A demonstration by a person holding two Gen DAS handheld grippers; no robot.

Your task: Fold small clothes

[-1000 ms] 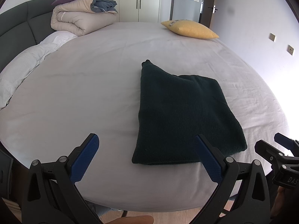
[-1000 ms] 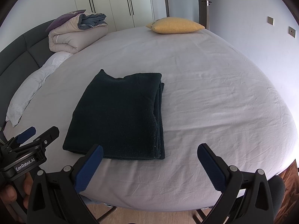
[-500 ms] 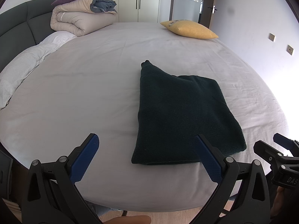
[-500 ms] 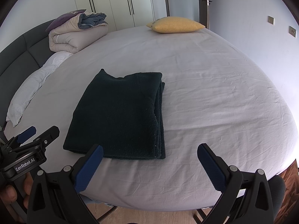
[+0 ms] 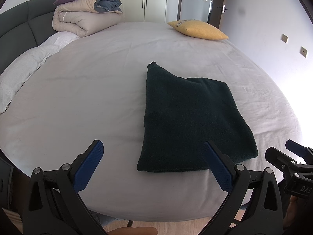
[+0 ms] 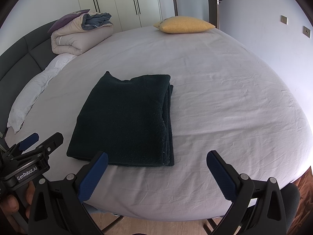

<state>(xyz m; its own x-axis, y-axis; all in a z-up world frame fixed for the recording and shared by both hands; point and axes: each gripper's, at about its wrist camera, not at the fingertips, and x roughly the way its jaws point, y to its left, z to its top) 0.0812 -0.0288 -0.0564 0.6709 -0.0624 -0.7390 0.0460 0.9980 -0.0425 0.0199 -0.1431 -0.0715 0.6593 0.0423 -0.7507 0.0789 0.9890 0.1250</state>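
Note:
A dark green knit garment [image 5: 191,121] lies folded into a flat rectangle on the grey bedsheet [image 5: 88,90]; it also shows in the right wrist view [image 6: 127,121], its stacked layers visible along the right edge. My left gripper [image 5: 153,148] is open and empty, held over the bed's near edge, just short of the garment's near left corner. My right gripper [image 6: 157,156] is open and empty, held near the garment's near right corner. Each gripper shows at the edge of the other's view: the right [image 5: 289,154], the left [image 6: 42,141].
A rolled beige duvet with a purple pillow [image 5: 86,17] sits at the far left by the dark headboard [image 5: 17,29]. A yellow pillow [image 5: 197,29] lies at the far end. A white pillow [image 6: 33,96] lies at the left. Wooden floor [image 6: 156,227] shows below the bed edge.

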